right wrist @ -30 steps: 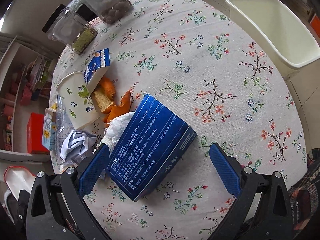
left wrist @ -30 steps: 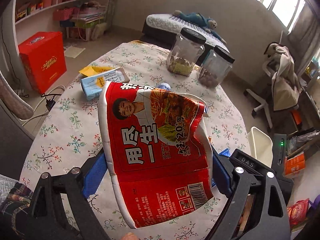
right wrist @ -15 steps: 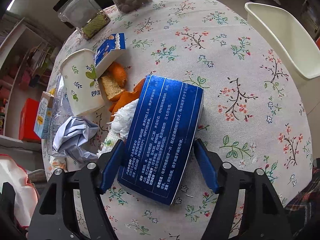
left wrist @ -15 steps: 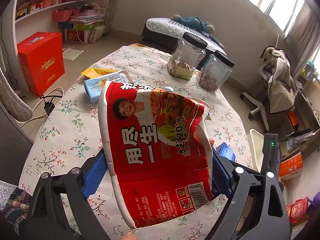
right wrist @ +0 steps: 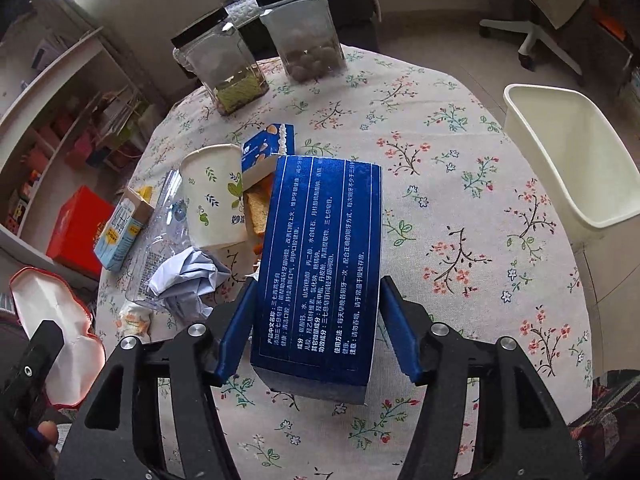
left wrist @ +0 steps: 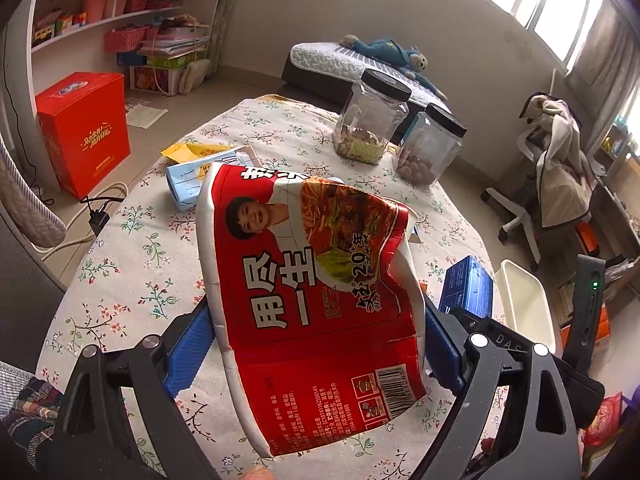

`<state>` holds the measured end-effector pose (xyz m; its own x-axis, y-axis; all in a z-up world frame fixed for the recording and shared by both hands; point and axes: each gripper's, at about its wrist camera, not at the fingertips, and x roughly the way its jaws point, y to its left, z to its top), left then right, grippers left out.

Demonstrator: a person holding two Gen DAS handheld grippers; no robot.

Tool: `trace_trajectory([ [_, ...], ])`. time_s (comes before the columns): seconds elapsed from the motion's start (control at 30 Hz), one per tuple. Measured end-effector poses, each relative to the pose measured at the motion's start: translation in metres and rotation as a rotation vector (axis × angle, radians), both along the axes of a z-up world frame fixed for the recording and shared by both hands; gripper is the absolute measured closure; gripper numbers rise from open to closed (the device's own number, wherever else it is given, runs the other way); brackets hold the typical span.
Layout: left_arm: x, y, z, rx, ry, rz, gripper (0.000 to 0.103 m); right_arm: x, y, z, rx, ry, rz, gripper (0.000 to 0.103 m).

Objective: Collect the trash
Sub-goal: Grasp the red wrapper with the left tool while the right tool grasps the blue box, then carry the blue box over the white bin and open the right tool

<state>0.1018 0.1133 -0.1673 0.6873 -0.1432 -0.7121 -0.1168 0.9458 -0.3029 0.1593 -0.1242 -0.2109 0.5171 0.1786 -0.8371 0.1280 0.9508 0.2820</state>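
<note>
On table: round top w/ floral cloth [right wrist: 460, 152] is carrying jars, cartons & trash; bare cloth is showing on the right side.
Room: shelves w/ baskets [left wrist: 132, 36], red box [left wrist: 84, 128] on floor, mattress w/ blue plush toy [left wrist: 384, 52], office chair w/ clothes [left wrist: 556, 160] are sitting around the table.
Bin: white bin [right wrist: 568, 152] is standing just beside table edge on the right; inside is looking bare from the right wrist view.
Jars: two clear jars w/ black lids at far edge, touching or nearly; jar w/ greenish bits [right wrist: 228, 64], jar w/ brown balls [right wrist: 308, 36].
Paper cup: cup [right wrist: 212, 196] is lying tilted among the pile, next to bread slice [right wrist: 256, 216] & small blue carton [right wrist: 268, 148].
Other trash: crumpled paper [right wrist: 188, 280], clear plastic wrap [right wrist: 160, 232], milk carton [right wrist: 120, 228] are lying left of the cup.
Left gripper [left wrist: 316, 344]: jaws are clamping a crushed red noodle bowl [left wrist: 312, 300], held up over the table.
Right gripper [right wrist: 316, 332]: jaws narrow, pressing both sides of a blue box [right wrist: 320, 268]; box is pointing toward the pile, whether lifted or resting – can't tell.
</note>
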Motion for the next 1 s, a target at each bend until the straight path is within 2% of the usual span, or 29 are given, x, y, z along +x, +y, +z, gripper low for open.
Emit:
trace_trajectory([
  [0.23, 0.000, -0.009, 0.005, 0.010, -0.020, 0.000, 0.015, 0.000, 0.003, 0.022, -0.072, -0.124, 0.037, 0.045],
  [0.5, 0.007, -0.031, 0.014, 0.029, -0.049, -0.017, 0.015, -0.004, -0.010, 0.041, -0.127, -0.218, 0.048, 0.046],
  [1.0, 0.027, -0.094, 0.027, 0.096, -0.061, -0.094, 0.015, 0.001, -0.078, 0.062, -0.140, -0.285, -0.027, 0.047],
])
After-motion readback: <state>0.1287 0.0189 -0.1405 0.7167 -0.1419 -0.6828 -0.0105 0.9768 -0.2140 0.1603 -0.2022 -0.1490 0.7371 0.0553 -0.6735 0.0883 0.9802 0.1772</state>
